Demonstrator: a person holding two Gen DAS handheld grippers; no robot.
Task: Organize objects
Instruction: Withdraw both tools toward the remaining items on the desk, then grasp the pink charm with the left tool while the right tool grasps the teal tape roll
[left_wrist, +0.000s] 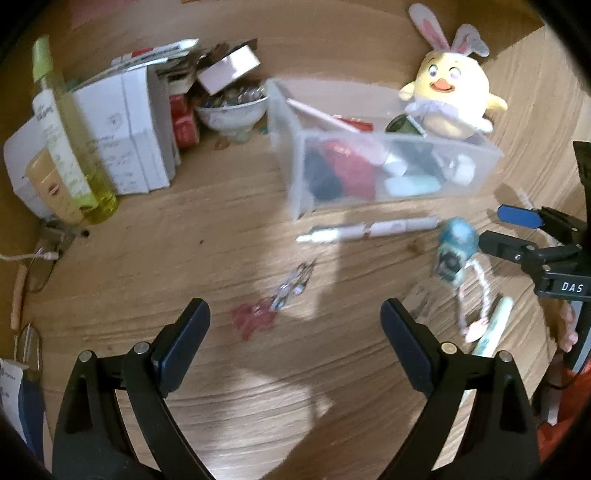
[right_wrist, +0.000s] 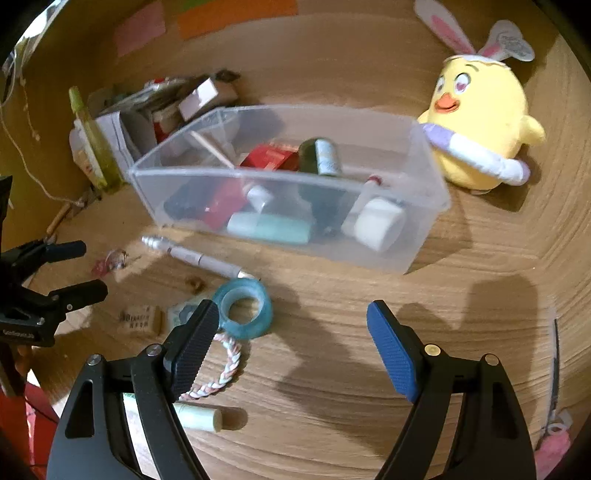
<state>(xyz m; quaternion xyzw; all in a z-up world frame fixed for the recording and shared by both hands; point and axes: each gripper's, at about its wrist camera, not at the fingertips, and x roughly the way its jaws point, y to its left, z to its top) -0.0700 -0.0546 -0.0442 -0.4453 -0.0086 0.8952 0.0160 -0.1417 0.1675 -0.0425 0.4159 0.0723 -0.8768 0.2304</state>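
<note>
**Q:** Grippers first: how do the jaws stand?

**A:** Left gripper (left_wrist: 295, 332) has its jaws spread wide above the wooden tabletop (left_wrist: 221, 369), with nothing between the pads. Right gripper (right_wrist: 291, 350) is likewise spread and holds nothing; its left finger (right_wrist: 192, 347) overlaps the blue tape roll (right_wrist: 245, 310) in view, though contact cannot be judged.

**Q:** Where do the loose objects lie?

**A:** A white pen (right_wrist: 199, 256) lies just beside the near wall of the clear plastic bin (right_wrist: 424, 229). Nearer the right gripper lie the tape roll, a pink-and-white braided cord (right_wrist: 225, 373), a pale green stick (right_wrist: 199, 417) and a small printed tan block (right_wrist: 142, 319). A red hair clip (left_wrist: 255, 319), blurred, lies ahead of the left gripper, with a small patterned trinket (left_wrist: 293, 284) just beyond it.

**Q:** And the bin?

**A:** It already holds a teal bottle (right_wrist: 269, 229), a white jar (right_wrist: 376, 221), a dark green bottle (right_wrist: 321, 157) and red packets (right_wrist: 269, 157). A yellow chick plush with rabbit ears (right_wrist: 480, 136) sits against its far end. Cartons (left_wrist: 125, 122), a yellow-green spray bottle (left_wrist: 74, 147) and a bowl (left_wrist: 232, 110) stand well apart to the left.
</note>
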